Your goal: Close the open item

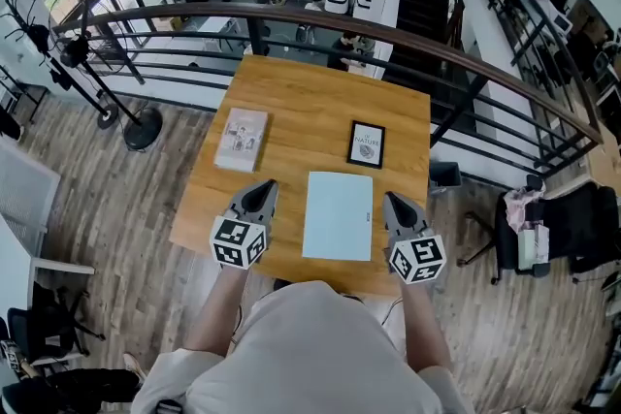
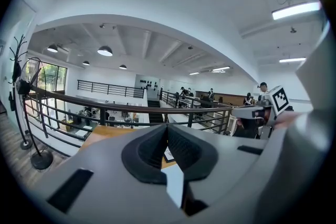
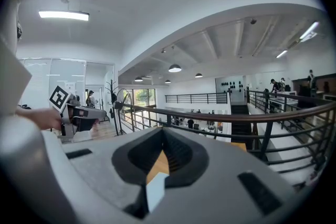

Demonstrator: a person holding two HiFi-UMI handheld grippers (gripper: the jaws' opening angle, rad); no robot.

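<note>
left tongs (image 1: 262,189): closed, empty
right tongs (image 1: 392,200): closed, empty
pale blue item (image 1: 339,215): flat on counter (image 1: 301,92), between both tongs, looks already shut
risk: closed tips could shove it toward the counter edge behind the tongs
risk 2: nothing looks open, so a wrong target is likely

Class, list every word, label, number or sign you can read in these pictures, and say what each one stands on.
"NATURE": on the black-framed card; the smaller print under it is too small to read.
Book: cover print too small to read.
Light blue flat item: tiny mark near its right edge, unreadable.
Marker cubes: black-and-white square patterns, no words.
</note>
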